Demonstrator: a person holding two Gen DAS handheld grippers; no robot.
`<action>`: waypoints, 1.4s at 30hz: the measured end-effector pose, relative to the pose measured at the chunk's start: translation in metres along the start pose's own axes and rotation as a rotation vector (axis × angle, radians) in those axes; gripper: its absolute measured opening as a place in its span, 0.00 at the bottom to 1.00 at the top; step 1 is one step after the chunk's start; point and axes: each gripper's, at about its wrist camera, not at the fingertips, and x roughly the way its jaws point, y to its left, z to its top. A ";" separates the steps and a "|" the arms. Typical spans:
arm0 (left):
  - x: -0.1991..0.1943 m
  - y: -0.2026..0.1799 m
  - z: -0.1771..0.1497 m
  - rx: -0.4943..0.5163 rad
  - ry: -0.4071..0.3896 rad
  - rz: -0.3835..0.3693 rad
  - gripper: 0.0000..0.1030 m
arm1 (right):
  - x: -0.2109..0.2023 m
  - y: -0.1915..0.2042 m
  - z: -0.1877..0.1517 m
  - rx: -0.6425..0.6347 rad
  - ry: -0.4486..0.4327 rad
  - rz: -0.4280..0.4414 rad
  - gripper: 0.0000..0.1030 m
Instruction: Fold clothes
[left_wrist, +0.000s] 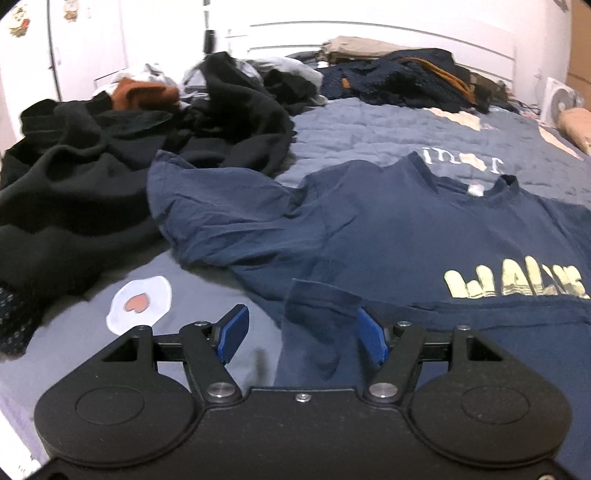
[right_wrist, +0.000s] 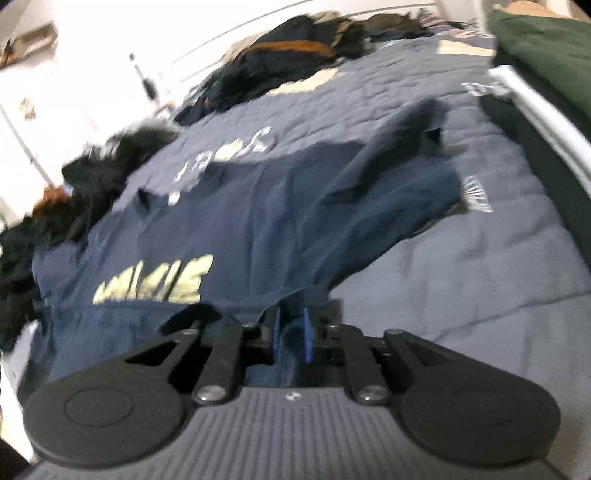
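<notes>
Bedspread (left_wrist: 369, 125) carried everything: navy T-shirt (left_wrist: 388, 236) spread across centre frame, black clothes pile (left_wrist: 110, 155) heaped at upper left. Left gripper (left_wrist: 303, 332) stood spread, a raised hem corner of the shirt between its blue pads, touching only the right-hand one. Right gripper (right_wrist: 291, 332), blurred in its own view, was nearly closed with shirt hem pinched between the pads. Showed, in the left view only, a fried-egg print (left_wrist: 140, 302) at lower left.

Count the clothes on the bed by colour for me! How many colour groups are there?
Navy T-shirt with yellow letters: 1
Black clothes heap: 1
Rust-orange garment: 1
Dark navy pile by the headboard: 1
Total: 4 groups; the garments inside each heap cannot be counted.
</notes>
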 end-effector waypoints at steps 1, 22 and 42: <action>0.002 0.000 -0.001 0.004 0.002 -0.004 0.62 | 0.003 0.003 -0.001 -0.019 0.006 -0.007 0.18; 0.004 0.026 0.019 -0.145 -0.129 -0.063 0.03 | -0.005 -0.013 0.005 0.199 -0.172 0.009 0.00; 0.019 0.024 0.008 -0.124 0.010 -0.035 0.47 | -0.004 0.058 -0.011 -0.446 -0.111 0.006 0.34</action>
